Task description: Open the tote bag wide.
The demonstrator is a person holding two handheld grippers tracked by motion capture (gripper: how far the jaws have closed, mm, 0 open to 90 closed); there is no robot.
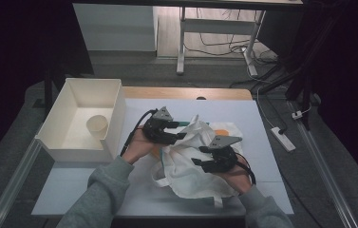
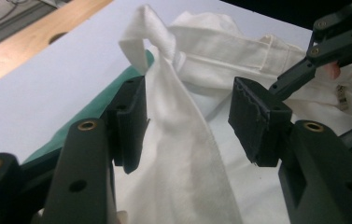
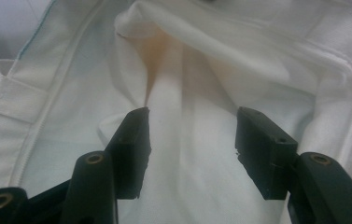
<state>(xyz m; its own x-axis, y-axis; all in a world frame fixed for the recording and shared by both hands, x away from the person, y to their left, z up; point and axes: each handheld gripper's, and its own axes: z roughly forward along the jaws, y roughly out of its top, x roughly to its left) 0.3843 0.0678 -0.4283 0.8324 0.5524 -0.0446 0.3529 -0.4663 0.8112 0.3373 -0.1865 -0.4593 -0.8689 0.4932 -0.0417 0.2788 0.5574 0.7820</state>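
A crumpled white cloth bag (image 1: pixel 186 166) lies on the white table (image 1: pixel 233 111), with an orange patch (image 1: pixel 221 132) showing at its far edge. My left gripper (image 1: pixel 181 131) reaches into the bag's left side. In the left gripper view a twisted white strap (image 2: pixel 178 140) runs up between my left gripper's (image 2: pixel 190 107) jaws. It lies against the left pad and stands apart from the right one. A green edge (image 2: pixel 94 109) lies beneath. My right gripper (image 1: pixel 200 156) (image 3: pixel 194 126) stands open over a raised fold of the bag (image 3: pixel 173 93), and neither pad presses it.
A white open box (image 1: pixel 115 118) stands at the table's left with a paper cup (image 1: pixel 97 125) inside. A wooden strip (image 1: pixel 186 92) borders the table's far edge. On the floor to the right lies a power strip (image 1: pixel 282 138) with cables.
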